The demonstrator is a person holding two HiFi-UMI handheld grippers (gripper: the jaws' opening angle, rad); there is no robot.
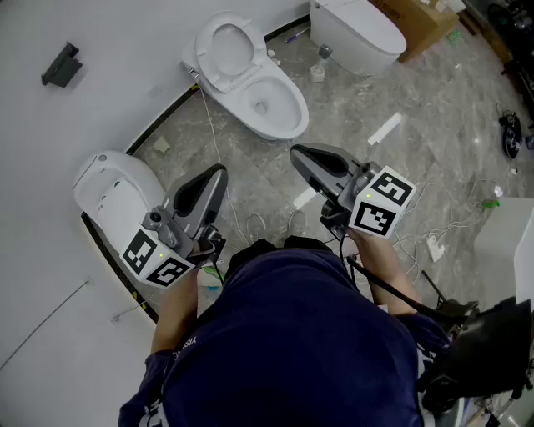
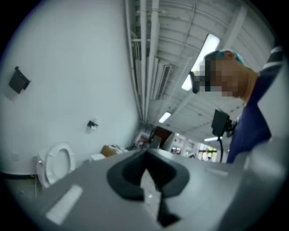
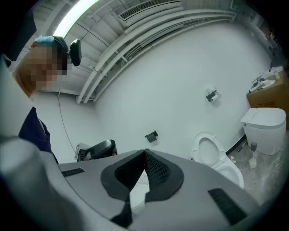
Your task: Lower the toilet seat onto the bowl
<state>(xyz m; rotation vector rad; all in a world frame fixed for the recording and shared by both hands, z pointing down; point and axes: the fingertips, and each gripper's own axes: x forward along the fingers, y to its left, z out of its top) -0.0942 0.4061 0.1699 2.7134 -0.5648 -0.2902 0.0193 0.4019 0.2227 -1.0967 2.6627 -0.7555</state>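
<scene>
A white toilet stands against the wall with its seat (image 1: 229,48) raised upright above the open bowl (image 1: 274,102). Both grippers hover over the floor well short of it, apart from it. My left gripper (image 1: 220,172) points toward the toilet, jaws together and empty. My right gripper (image 1: 297,153) is also shut with nothing in it. In the left gripper view the closed jaw tips (image 2: 145,154) sit right of the raised seat (image 2: 58,162). In the right gripper view the shut jaws (image 3: 145,153) lie left of the seat (image 3: 207,151) and bowl (image 3: 229,170).
A second toilet (image 1: 115,190) with its lid down stands at the left, a third (image 1: 360,29) at the top right beside a cardboard box (image 1: 421,18). A black holder (image 1: 61,65) hangs on the wall. Cables (image 1: 442,235) and a white strip (image 1: 385,129) lie on the marble floor.
</scene>
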